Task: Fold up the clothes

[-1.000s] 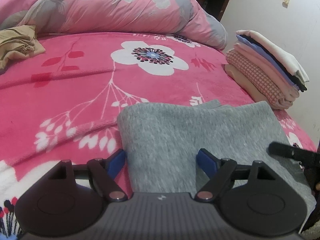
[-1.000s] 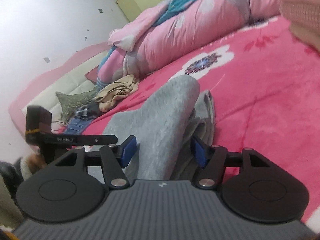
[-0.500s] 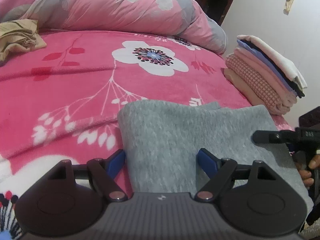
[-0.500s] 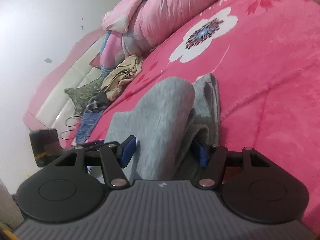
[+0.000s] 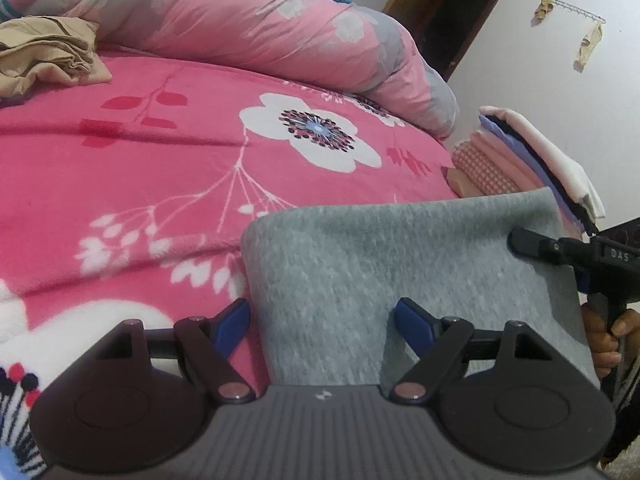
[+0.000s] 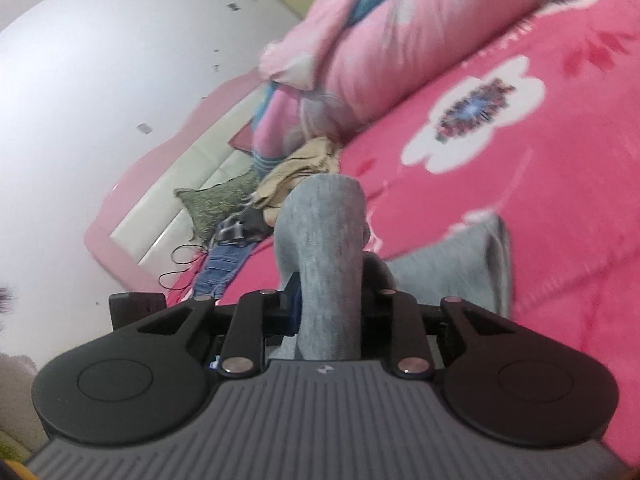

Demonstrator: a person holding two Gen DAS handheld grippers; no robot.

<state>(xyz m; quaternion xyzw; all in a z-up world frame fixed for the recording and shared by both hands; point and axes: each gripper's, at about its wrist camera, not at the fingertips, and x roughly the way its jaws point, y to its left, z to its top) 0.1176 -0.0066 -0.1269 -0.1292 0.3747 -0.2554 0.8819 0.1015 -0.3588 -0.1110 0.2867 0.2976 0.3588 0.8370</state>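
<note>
A grey knit garment point(image 5: 400, 248) lies folded on the pink floral blanket point(image 5: 120, 180). My left gripper point(image 5: 322, 320) stands open at its near left corner, and the cloth runs between the blue pads point(image 5: 232, 320) without being pinched. At the cloth's right edge my right gripper point(image 5: 532, 244) comes in from the side, held by a hand point(image 5: 604, 340). In the right wrist view the jaws of the right gripper point(image 6: 330, 292) are closing, and their pads press on a raised fold of the grey garment point(image 6: 320, 240).
A stack of folded clothes point(image 5: 532, 160) stands at the bed's right edge by the white wall. A rolled pink quilt point(image 5: 260, 24) lines the back. A crumpled tan garment point(image 5: 48, 52) lies at back left, with jeans point(image 6: 220, 264) and a green cushion point(image 6: 216, 204) near the headboard.
The right gripper's jaws closed from wide apart onto the grey fold and rose with it. The cloth's far right edge lifted and now hides the stack's base. The left gripper stayed put.
</note>
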